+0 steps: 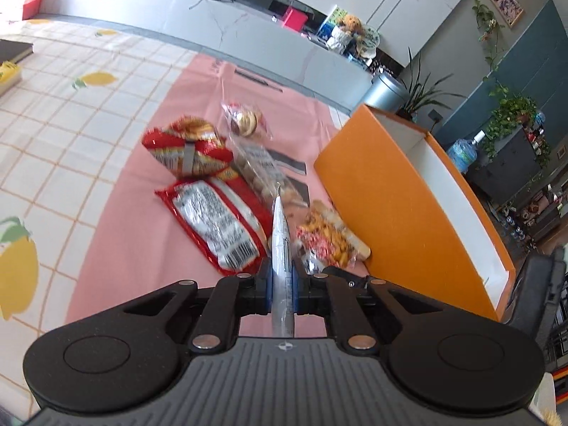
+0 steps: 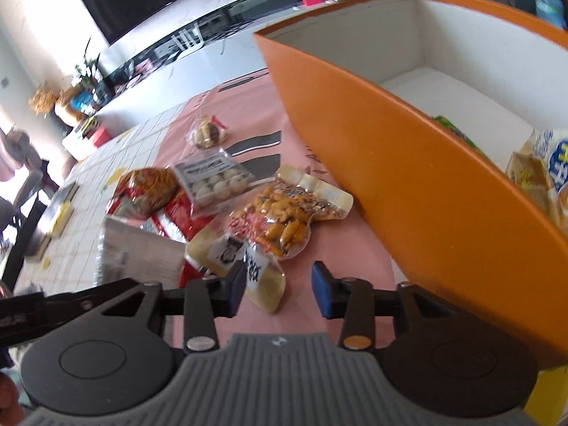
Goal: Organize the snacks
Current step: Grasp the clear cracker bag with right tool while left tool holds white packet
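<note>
1. Left wrist view first: the lemon-print tablecloth (image 1: pixel 71 135) spreads wide, with a pink mat (image 1: pixel 170 113) laid over it carrying the whole snack pile.
2. Orange box (image 1: pixel 397 206) sits on the right side of the mat, its tall wall standing between the pile and the white inside; in the right wrist view a few packets (image 2: pixel 536 170) already lie in it.
3. Red snack bag (image 1: pixel 216 223) lies flat, barcode up, with a second red bag (image 1: pixel 188 149) just behind it.
4. Clear pack of round white snacks (image 2: pixel 216 177) rests against the red bags; a small cookie pack (image 2: pixel 207 131) lies apart, farther back.
5. Peanut packet (image 2: pixel 284 220) lies near the box wall.
6. Left gripper (image 1: pixel 282 284) is clamped tight on a silvery packet (image 1: pixel 281 234), held edge-on above the mat.
7. Right gripper (image 2: pixel 278 293) hangs with fingers spread wide, holding nothing, over a pale yellow packet (image 2: pixel 262 280) just beside the peanuts.
</note>
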{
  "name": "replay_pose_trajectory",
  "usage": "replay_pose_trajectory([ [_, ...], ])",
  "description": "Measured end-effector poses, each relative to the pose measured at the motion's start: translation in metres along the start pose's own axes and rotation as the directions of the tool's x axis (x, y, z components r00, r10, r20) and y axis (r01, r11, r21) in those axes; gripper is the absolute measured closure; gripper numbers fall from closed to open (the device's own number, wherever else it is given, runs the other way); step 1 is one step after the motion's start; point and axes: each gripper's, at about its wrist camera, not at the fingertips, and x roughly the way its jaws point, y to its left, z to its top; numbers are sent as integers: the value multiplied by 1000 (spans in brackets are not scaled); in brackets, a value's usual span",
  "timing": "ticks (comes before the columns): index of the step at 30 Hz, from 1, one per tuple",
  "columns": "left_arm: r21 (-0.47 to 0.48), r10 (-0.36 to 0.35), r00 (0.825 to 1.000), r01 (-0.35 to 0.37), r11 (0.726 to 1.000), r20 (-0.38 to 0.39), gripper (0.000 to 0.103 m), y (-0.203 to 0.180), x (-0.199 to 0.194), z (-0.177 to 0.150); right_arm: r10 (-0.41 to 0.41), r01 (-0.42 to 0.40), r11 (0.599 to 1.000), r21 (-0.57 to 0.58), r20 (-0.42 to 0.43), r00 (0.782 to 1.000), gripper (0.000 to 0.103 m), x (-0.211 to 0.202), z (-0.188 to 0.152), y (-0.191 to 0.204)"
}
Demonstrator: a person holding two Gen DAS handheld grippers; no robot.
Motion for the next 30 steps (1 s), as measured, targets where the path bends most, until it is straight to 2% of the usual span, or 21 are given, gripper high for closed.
replay_pose_trajectory([
  [3, -10, 14, 1000, -14, 1000, 9, 93, 5, 2, 10, 25, -26, 998, 57, 5, 1000, 58, 7, 5, -3],
  [10, -33, 15, 1000, -15, 999, 10, 93, 15, 9, 17, 34, -37, 996, 86, 34, 999, 54, 15, 10, -2],
  [12, -38, 13, 1000, -13, 999, 5, 93, 16, 12, 18, 48, -52, 994, 92, 43, 998, 46, 16, 11, -2],
  [14, -40, 10, 1000, -10, 999, 0, 93, 18, 14, 17, 52, -55, 996, 77, 48, 998, 41, 16, 10, 2],
  [17, -47, 6, 1000, -7, 999, -6, 93, 20, 17, 16, 16, -16, 1000, -14, 57, 998, 41, 17, 6, 14],
  [19, -52, 5, 1000, -6, 999, -10, 93, 21, 18, 15, -16, 21, 997, -69, 64, 998, 44, 18, 3, 20],
  [21, -54, 4, 1000, -5, 999, -15, 93, 22, 19, 14, -60, 68, 992, -110, 75, 995, 61, 18, 0, 24],
  [22, -57, 4, 1000, -5, 998, -16, 93, 23, 19, 14, -69, 78, 989, -123, 78, 995, 63, 18, -1, 24],
  [30, -72, -7, 1000, 6, 997, -8, 93, 24, 14, 15, -75, 91, 983, -160, 101, 992, 67, 7, -6, 28],
])
